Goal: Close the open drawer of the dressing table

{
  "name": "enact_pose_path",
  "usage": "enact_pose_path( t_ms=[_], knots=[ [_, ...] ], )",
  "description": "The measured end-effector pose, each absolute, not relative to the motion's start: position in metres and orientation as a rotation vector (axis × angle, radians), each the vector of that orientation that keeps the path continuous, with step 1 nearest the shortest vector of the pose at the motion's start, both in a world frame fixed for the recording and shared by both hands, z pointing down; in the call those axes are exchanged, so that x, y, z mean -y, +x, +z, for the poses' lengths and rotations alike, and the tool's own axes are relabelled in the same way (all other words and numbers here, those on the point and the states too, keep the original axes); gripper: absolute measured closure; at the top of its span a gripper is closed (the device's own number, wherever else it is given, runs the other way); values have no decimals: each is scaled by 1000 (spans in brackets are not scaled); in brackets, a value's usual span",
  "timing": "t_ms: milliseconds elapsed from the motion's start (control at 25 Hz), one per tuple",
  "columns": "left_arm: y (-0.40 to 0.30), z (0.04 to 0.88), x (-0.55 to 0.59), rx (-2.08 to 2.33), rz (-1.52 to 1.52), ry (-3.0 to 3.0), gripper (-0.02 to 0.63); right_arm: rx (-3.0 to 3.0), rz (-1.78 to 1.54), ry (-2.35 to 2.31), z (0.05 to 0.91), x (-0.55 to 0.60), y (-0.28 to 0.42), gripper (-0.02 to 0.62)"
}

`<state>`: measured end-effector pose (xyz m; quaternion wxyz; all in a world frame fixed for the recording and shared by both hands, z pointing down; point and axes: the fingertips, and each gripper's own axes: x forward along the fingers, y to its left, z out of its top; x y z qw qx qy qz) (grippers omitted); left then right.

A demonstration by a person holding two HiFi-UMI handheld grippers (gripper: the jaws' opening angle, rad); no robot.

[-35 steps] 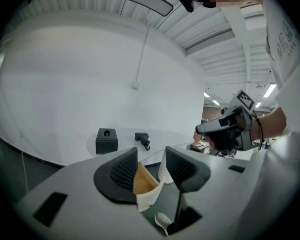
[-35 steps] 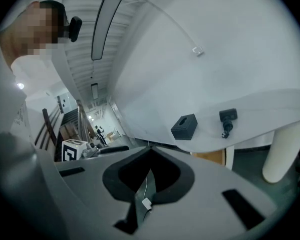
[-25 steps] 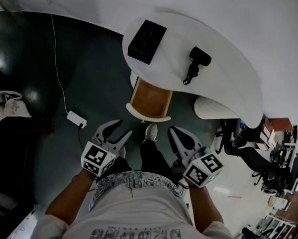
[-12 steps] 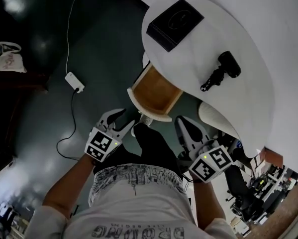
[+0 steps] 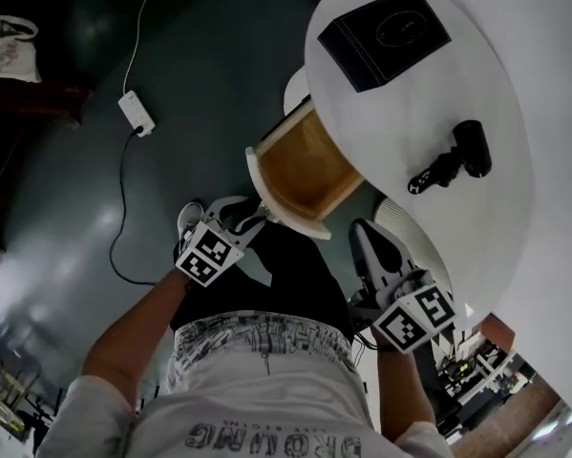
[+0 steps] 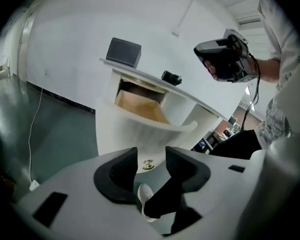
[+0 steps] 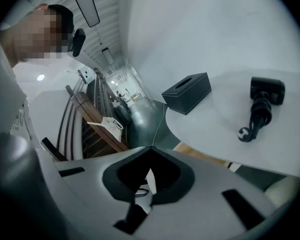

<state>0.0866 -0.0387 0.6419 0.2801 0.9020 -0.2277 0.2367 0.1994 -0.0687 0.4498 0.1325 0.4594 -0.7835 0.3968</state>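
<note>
Drawer (image 5: 287, 210) stood pulled out from under the white tabletop (image 5: 410, 103), its curved front at 1 o'clock of the left gripper (image 5: 245, 219). Left jaws were apart and empty, with the brass knob (image 6: 148, 165) framed in their gap. Right gripper (image 5: 373, 256) hung at 4 o'clock of the drawer, jaws closed on nothing. Best to press squarely on the front by the knob and push straight along the slides.

Lab/office space, not a home: dressing table (image 5: 381, 132) stands on glossy dark floor (image 5: 66, 218), power strip (image 5: 136, 113) at 10 o'clock, office clutter (image 5: 462, 370) at 5 o'clock, strip light (image 7: 84, 4) overhead.
</note>
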Motion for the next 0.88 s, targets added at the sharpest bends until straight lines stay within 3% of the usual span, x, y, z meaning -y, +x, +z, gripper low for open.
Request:
enact_pose_path(
  t_ms=[360,560,880],
  knots=[
    [107,714,26,497,697,2355,436,2219,1185,1363,480,57,197,589],
    [121,722,27,444,661,2346,485,2192,1220,1400,490,51,196,589],
    [132,722,39,391,636,2389,489,2192,1228,1468,502,50,195,589]
  ],
)
